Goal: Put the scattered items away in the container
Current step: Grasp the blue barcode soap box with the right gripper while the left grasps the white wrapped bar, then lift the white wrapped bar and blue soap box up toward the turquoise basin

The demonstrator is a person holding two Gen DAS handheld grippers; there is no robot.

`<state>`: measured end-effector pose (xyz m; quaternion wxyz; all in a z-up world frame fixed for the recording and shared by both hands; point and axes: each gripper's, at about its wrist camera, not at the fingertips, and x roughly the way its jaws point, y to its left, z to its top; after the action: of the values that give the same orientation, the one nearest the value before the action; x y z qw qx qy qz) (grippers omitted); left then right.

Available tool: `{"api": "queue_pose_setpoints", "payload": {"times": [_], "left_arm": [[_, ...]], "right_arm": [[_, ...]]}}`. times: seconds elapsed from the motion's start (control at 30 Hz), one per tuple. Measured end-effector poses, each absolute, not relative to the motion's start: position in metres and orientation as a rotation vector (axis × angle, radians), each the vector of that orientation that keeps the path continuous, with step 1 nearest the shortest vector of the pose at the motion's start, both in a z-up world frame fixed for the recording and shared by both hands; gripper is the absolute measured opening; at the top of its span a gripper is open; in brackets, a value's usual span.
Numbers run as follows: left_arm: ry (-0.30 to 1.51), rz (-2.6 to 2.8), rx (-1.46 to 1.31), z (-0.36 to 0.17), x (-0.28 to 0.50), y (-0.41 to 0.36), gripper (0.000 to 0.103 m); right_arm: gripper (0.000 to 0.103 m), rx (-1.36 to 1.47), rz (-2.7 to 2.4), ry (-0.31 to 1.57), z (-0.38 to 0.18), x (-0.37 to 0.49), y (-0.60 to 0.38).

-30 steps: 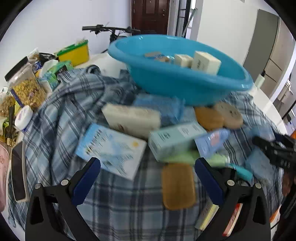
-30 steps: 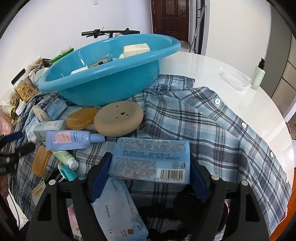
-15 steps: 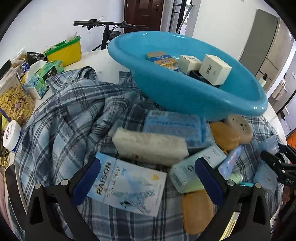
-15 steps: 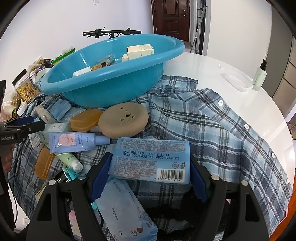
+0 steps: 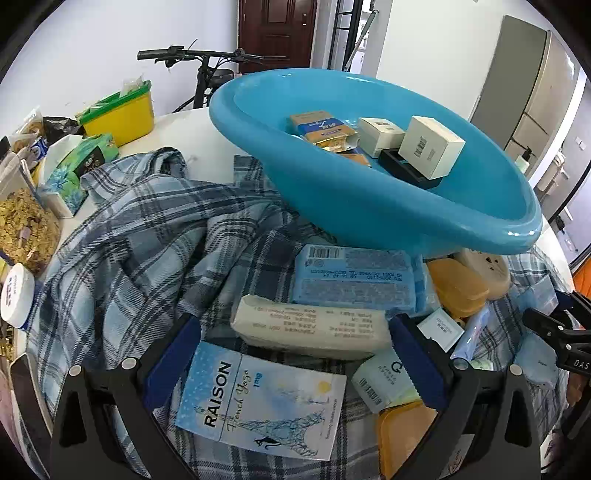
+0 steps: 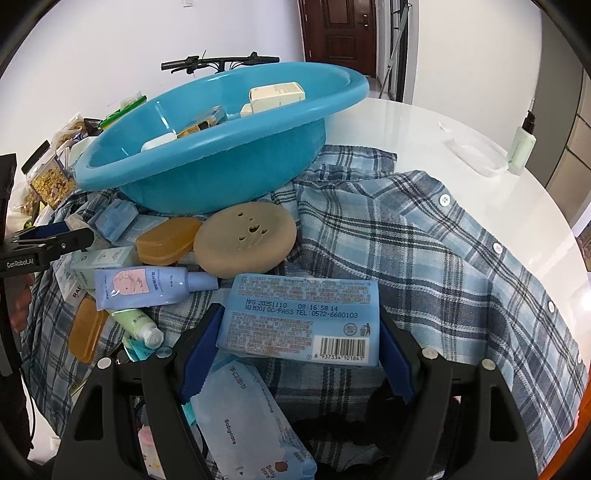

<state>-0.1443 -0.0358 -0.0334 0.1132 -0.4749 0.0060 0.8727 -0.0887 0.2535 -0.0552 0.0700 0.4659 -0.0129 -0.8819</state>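
Right gripper [image 6: 295, 350], low centre frame, clamps the soft blue wipes pack [image 6: 301, 319] by its short ends; light, squashy, likely slippery film. Left gripper [image 5: 295, 354] hangs wide above the cream pack [image 5: 310, 326]. Blue basin [image 6: 207, 147] sits upper left.

Turquoise basin [image 5: 369, 206], blue-grey plaid shirt [image 6: 424, 258], light blue wipes pack [image 6: 303, 317], yellow tub [image 5: 122, 118], tan round disc [image 6: 245, 240]

A bicycle [image 5: 199, 70] stands by a dark wooden door [image 5: 277, 35], with a yellow tub [image 5: 122, 114] and cereal jar [image 5: 24, 229] on the white table [image 6: 424, 133].
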Motion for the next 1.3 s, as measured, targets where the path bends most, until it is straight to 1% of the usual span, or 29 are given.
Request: {"api": "queue_pose_setpoints", "payload": {"times": [0.07, 0.1, 0.13, 0.17, 0.27, 0.73, 1.07, 1.3], "left_arm": [[0.003, 2.566, -1.372, -0.032, -0.144, -0.036, 0.102], [0.001, 2.571, -1.359, -0.032, -0.144, -0.036, 0.093], [0.003, 2.583, -1.336, -0.03, -0.142, -0.036, 0.078], [0.002, 2.595, -1.316, -0.028, -0.141, -0.036, 0.075], [0.03, 2.605, -1.307, -0.027, -0.14, -0.034, 0.075], [0.048, 2.682, -1.22, -0.008, -0.112, -0.032, 0.075], [0.001, 2.71, -1.194, -0.005, -0.087, -0.02, 0.075], [0.038, 2.738, -1.13, 0.006, -0.063, -0.007, 0.075]], "right_arm": [[0.077, 1.404, -2.657, -0.041, -0.055, -0.089, 0.255], [0.077, 1.406, -2.658, -0.042, -0.055, -0.089, 0.256], [0.077, 1.407, -2.659, -0.045, -0.055, -0.089, 0.256], [0.077, 1.409, -2.66, -0.047, -0.055, -0.089, 0.257], [0.077, 1.411, -2.659, -0.055, -0.056, -0.088, 0.258], [0.077, 1.377, -2.672, -0.068, -0.051, -0.082, 0.258], [0.077, 1.328, -2.682, -0.073, -0.04, -0.073, 0.253], [0.077, 1.275, -2.689, -0.078, -0.03, -0.065, 0.247]]}}
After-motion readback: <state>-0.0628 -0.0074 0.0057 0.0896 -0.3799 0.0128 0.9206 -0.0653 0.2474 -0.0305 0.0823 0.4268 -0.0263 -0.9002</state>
